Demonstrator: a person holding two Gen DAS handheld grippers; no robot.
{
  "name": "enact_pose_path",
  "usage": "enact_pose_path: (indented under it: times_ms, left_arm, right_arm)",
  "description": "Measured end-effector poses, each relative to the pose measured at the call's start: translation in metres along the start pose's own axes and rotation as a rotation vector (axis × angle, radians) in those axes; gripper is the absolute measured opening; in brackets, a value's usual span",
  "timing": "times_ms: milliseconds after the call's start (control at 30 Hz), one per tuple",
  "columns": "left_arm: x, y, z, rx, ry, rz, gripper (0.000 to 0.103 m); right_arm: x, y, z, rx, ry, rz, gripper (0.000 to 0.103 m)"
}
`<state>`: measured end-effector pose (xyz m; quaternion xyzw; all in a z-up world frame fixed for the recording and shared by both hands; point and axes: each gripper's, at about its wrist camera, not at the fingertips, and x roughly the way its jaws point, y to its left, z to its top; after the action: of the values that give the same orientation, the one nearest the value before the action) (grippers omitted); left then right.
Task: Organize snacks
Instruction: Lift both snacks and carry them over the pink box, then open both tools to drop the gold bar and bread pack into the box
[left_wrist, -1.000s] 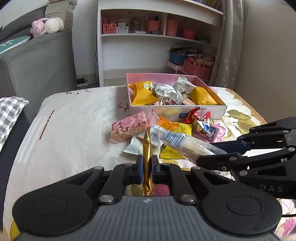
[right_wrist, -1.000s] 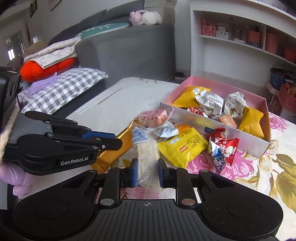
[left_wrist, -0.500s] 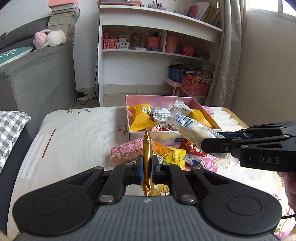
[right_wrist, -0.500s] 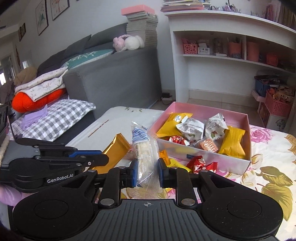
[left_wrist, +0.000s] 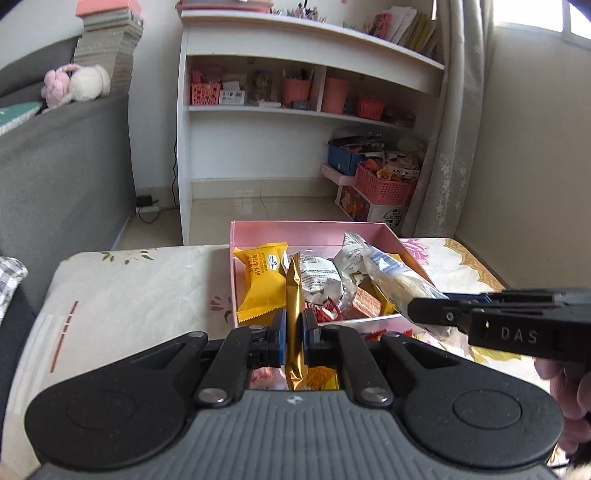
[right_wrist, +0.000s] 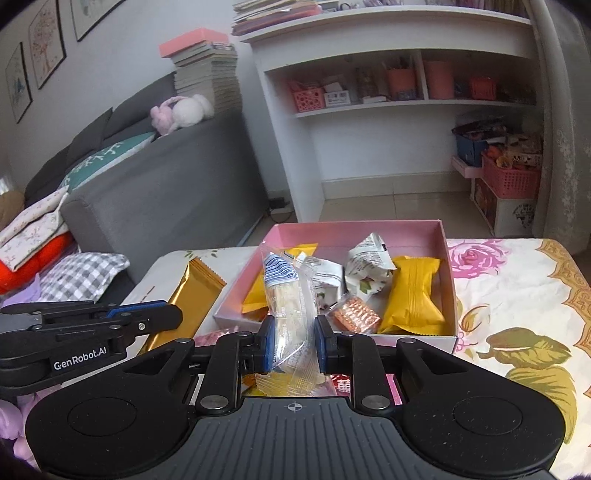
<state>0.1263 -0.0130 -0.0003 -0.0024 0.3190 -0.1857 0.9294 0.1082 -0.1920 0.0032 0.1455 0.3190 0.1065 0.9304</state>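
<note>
Snacks are in both grips. The left gripper (left_wrist: 294, 328) has its jaws pinched tight on a gold-foil bar (left_wrist: 294, 295), held on edge so it stands up between the blue pads. The right gripper (right_wrist: 293, 345) is clamped narrow on a clear-wrapped cracker pack (right_wrist: 286, 295) with a blue-striped top, which sticks up and forward from the pads.

A second ago both packets hung low over the loose pile on the flowered cloth (right_wrist: 517, 295); both have since been lifted and carried forward, and the cracker pack has rolled from lying sideways to nearly upright. The pink box (right_wrist: 445, 236) at the cloth's far edge now sits just ahead of both sets of jaws. In the left wrist view the cracker pack already hangs over the box's right half, above the white crinkled bags (left_wrist: 321, 275). The gold bar lines up with the near wall beside a yellow pouch (left_wrist: 260, 280); whether it has crossed the rim is hard to tell.

So the carry looks almost finished; what remains is likely to lower each packet into a gap and let go. The box is crowded, with another yellow pouch (right_wrist: 413, 295) and an orange-pink sweet (right_wrist: 354, 314) near the front wall, so a long packet may end up resting on top.
</note>
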Motion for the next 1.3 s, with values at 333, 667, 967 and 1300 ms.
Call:
enact_pose_path:
  times_ms: [333, 667, 967, 1300]
  left_arm:
    - [0.061, -0.009, 0.024, 0.004, 0.03, -0.042, 0.007]
    - [0.098, -0.017, 0.045, -0.014, 0.031, -0.054, 0.008]
    - [0.119, -0.019, 0.051, -0.04, 0.032, -0.009, 0.008]
    - [0.114, -0.023, 0.052, 0.001, 0.021, 0.047, 0.028]
  right_arm:
    - [0.047, -0.033, 0.016, 0.129, 0.032, -0.05, 0.022]
    - [0.062, -0.065, 0.032, 0.202, -0.004, -0.082, 0.021]
    - [0.067, -0.073, 0.036, 0.211, -0.023, -0.096, 0.022]
    - [0.063, -0.065, 0.041, 0.166, -0.029, -0.092, 0.031]
